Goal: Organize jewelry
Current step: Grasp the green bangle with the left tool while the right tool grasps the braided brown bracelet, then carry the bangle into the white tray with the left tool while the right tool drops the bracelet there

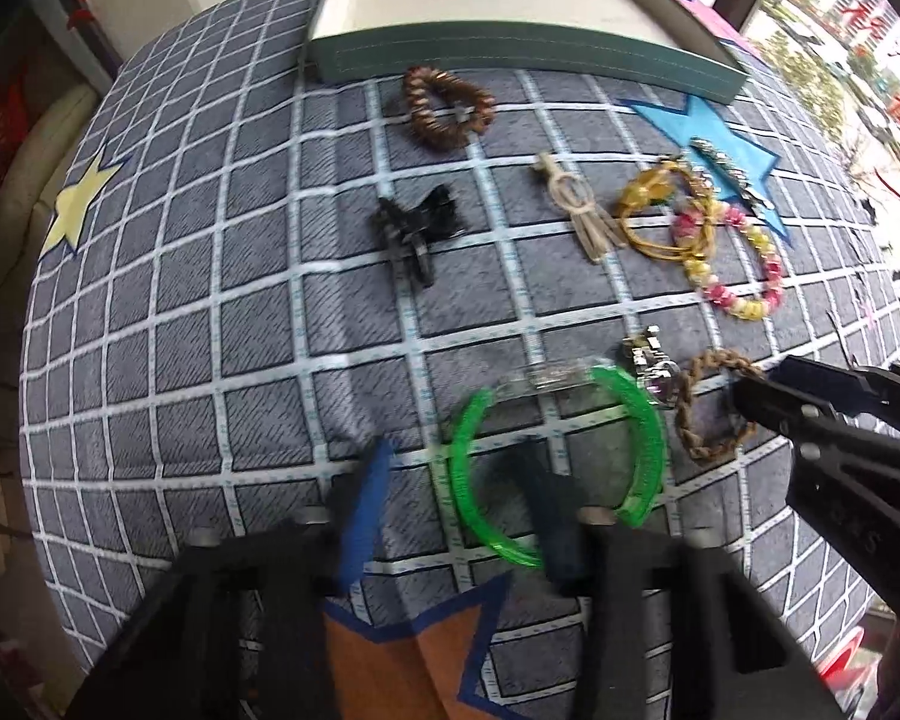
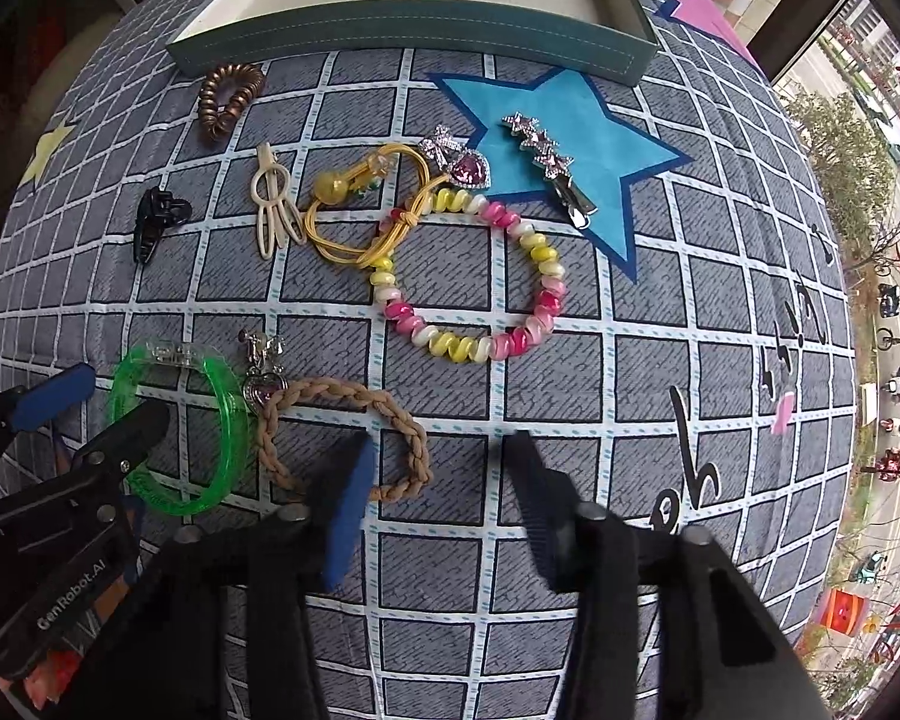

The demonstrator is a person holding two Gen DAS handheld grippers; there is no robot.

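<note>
Both tongs are reaching down for bracelets lying on the checked cloth, well short of the empty tray (image 1: 510, 57). The left tongs (image 1: 459, 507) are straddling the green bangle's (image 1: 645, 450) near rim, the right tongs (image 2: 435, 501) the braided bracelet (image 2: 354, 393); neither looks clenched yet. Next likely needs squeezing, then lifting trayward. Motion blur is hiding actual pad contact.

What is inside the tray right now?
Nothing visible: the tray shows only bare pale lining in both views. Its far end is cut off by the frame, and the near wall hides a strip of floor.
</note>
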